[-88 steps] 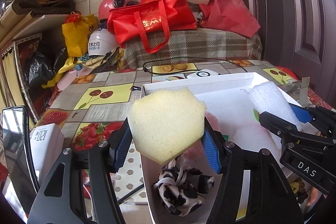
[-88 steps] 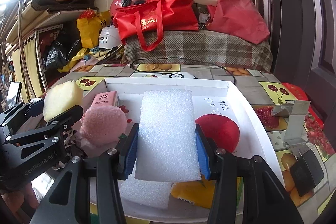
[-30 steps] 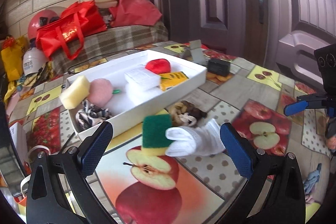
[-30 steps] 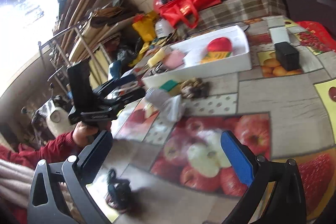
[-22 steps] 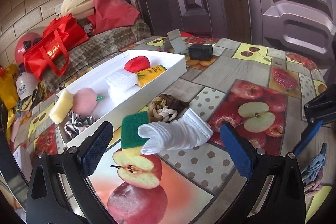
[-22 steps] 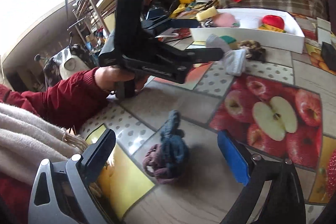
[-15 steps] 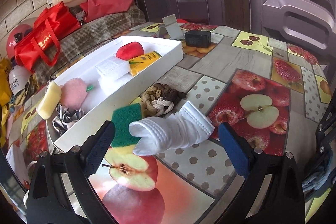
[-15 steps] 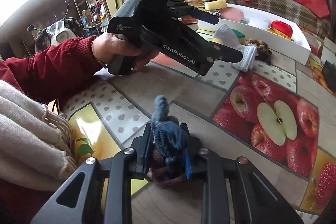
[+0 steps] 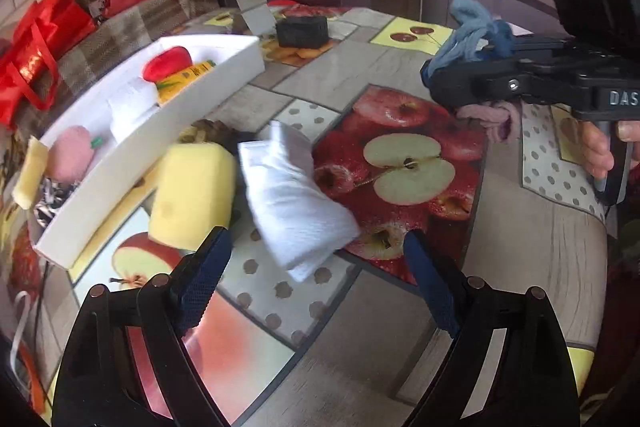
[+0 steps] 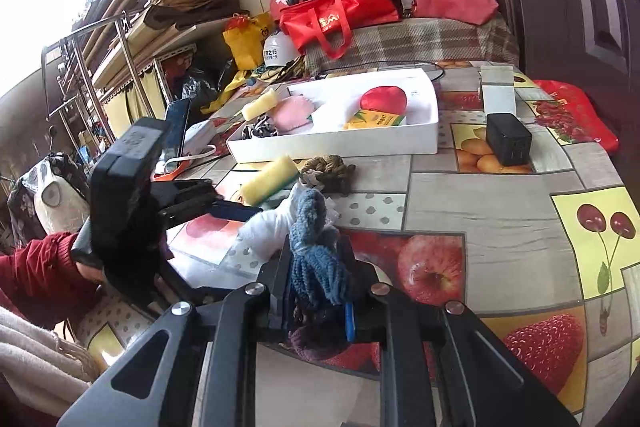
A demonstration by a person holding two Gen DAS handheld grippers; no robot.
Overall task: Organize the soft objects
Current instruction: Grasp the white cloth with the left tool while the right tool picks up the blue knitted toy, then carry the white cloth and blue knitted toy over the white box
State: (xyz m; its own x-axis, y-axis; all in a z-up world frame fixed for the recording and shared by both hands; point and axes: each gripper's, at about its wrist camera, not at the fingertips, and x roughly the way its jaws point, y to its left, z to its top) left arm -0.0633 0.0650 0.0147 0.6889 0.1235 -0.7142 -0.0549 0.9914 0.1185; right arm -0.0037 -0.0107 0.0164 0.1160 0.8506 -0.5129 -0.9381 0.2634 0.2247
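My left gripper (image 9: 316, 275) is open, low over the table, with a white folded cloth (image 9: 292, 195) just ahead between its fingers and a yellow sponge (image 9: 194, 197) to its left. My right gripper (image 10: 316, 291) is shut on a blue and purple yarn bundle (image 10: 316, 267) and holds it above the table; it also shows at the right of the left wrist view (image 9: 472, 39). The white tray (image 9: 132, 147) holds a red soft toy (image 9: 168, 63), a pink puff (image 9: 72, 155), white foam and a yellow pack. A brown knotted rope (image 10: 328, 167) lies beside the tray.
A black box (image 10: 508, 139) and a white card stand (image 10: 498, 93) sit on the fruit-print tablecloth to the right of the tray. Red bags (image 10: 340, 15) and helmets are piled behind the table. A metal shelf (image 10: 100, 67) stands at the left.
My right gripper shut on the yarn bundle and lifted it off the table. My left gripper moved down close to the white cloth, and the sponge now shows its yellow side.
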